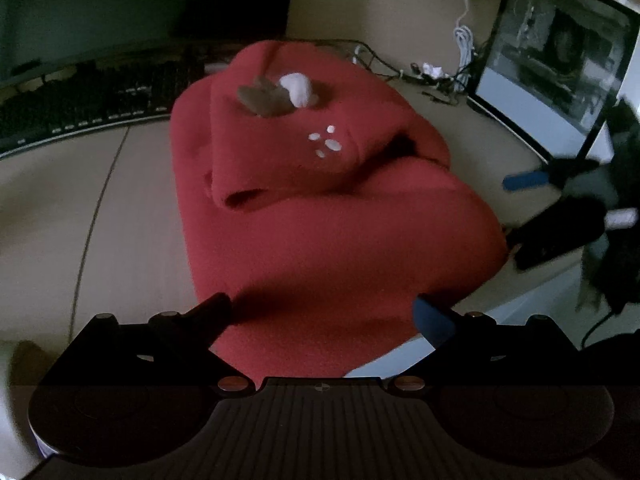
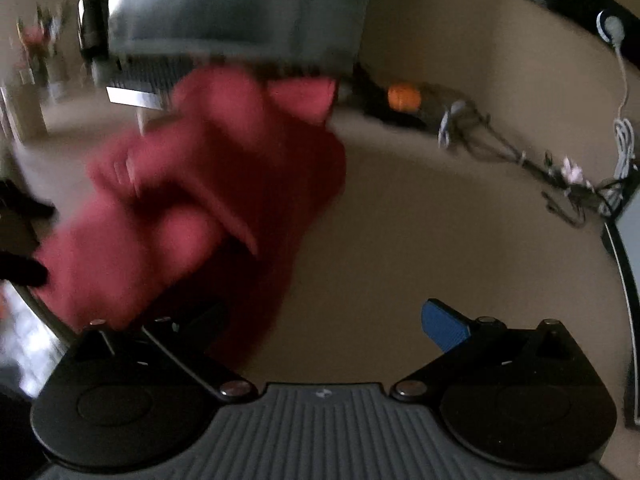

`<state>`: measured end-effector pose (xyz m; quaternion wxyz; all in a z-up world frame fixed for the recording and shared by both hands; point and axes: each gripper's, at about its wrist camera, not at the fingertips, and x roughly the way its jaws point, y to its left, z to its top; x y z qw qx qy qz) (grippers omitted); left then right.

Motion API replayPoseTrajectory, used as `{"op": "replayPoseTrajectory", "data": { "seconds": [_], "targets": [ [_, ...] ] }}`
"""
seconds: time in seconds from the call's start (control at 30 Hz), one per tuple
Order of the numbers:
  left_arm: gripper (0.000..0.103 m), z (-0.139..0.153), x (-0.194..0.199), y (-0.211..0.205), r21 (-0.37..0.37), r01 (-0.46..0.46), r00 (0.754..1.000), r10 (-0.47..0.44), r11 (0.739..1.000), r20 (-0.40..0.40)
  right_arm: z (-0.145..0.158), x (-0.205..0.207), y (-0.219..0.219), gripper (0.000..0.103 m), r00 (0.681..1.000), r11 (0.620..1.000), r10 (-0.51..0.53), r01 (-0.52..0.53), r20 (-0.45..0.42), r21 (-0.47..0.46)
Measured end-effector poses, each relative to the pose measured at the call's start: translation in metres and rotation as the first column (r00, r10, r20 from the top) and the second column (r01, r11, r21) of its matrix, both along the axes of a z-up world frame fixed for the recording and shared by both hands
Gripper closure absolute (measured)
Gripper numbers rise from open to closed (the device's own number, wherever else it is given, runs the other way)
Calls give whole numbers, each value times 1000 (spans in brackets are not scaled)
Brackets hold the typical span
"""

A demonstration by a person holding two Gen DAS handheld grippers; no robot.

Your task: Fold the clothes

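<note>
Left wrist view: red fleece garment (image 1: 320, 200) lies bunched on the beige desk (image 1: 60, 200), partly folded; an upper flap carries a brown and white animal applique (image 1: 276, 94) and small white paw-print dots (image 1: 326, 142). Near edge hangs over the desk front. Left gripper (image 1: 320, 312) spread wide, nothing held, just above the near hem. Black keyboard (image 1: 92, 96) behind, monitor (image 1: 556, 72) at right.

Right wrist view: blurred. Same garment (image 2: 192, 200) sits at left on the desk. Right gripper (image 2: 324, 316) wide apart, empty, beside the cloth.
</note>
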<state>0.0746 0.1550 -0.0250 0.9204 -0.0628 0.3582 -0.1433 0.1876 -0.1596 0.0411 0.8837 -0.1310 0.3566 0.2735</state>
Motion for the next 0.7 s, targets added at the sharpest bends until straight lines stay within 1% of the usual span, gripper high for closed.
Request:
{"op": "replayPoseTrajectory", "data": {
  "seconds": [0.07,0.17,0.2,0.27,0.33,0.4,0.47,0.5,0.53,0.6,0.63,0.7],
  "targets": [
    [3,7,1,2,-21,10,1000,-10,1000,21,16,9,-5,0,1000,994,-5,6,-4,105],
    [3,18,3,6,-52,26,998,-23,998,52,26,28,-6,0,999,964,-19,28,-37,265],
    [3,20,7,8,-61,10,998,-6,998,58,23,35,-2,0,999,960,-21,34,-50,279],
    [3,20,25,12,-79,-66,996,71,995,59,4,51,18,0,996,976,-23,40,-85,214],
    [3,21,43,17,-96,-141,987,147,985,59,-14,66,38,0,993,988,-27,44,-118,148],
    [3,21,61,21,-113,-215,973,223,970,58,-32,78,56,0,988,995,-25,38,-152,88],
    [3,17,78,27,-132,-279,958,284,951,21,-43,79,65,0,984,998,-1,13,-178,65],
    [3,13,87,28,-116,-302,953,303,946,-6,-44,84,63,0,980,997,6,10,-199,78],
    [2,9,95,28,-84,-321,947,319,943,-34,-45,92,61,0,969,995,19,6,-246,99],
    [2,2,106,26,-14,-336,940,335,942,-70,-48,108,55,0,940,990,48,1,-338,142],
    [1,-1,109,25,6,-334,939,333,943,-80,-46,116,50,0,930,986,57,6,-363,169],
    [0,-7,109,24,18,-340,935,340,940,-101,-34,133,38,0,930,971,59,30,-362,236]
  ]
}}
